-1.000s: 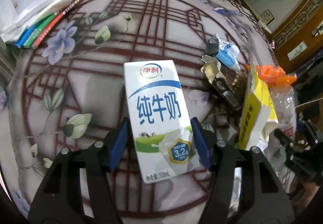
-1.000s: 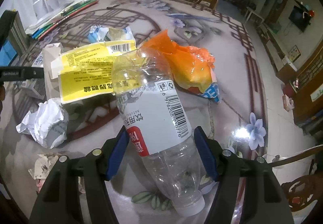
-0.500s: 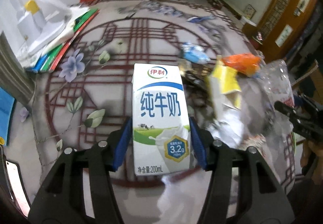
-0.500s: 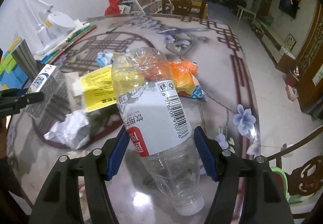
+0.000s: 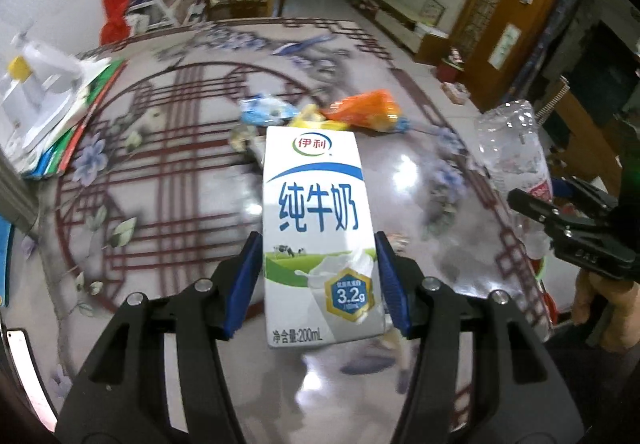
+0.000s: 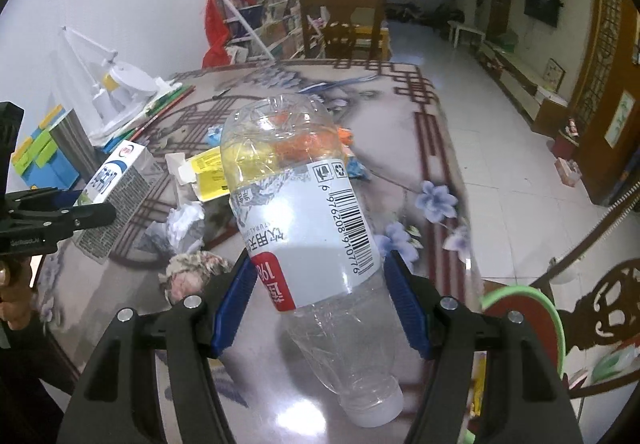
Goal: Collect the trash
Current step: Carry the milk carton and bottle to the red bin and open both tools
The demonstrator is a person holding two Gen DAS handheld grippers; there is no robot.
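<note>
Here the left gripper [image 5: 316, 284] clamps a milk carton [image 5: 316, 228], the right gripper [image 6: 324, 304] a plastic bottle [image 6: 308, 211], above the patterned table [image 5: 168, 179], open tiled floor [image 6: 500, 123] beyond.

One milk carton [image 5: 316, 232], one bottle [image 6: 304, 211] (both held), two grippers.

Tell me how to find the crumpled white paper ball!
Look at the big glossy table with the dark red lattice pattern in the right wrist view. Near its middle lies a heap of litter beside a flattened yellow and white cardboard box. Just in front of that box sits the crumpled white paper ball, the only plain white, scrunched-up piece.
</note>
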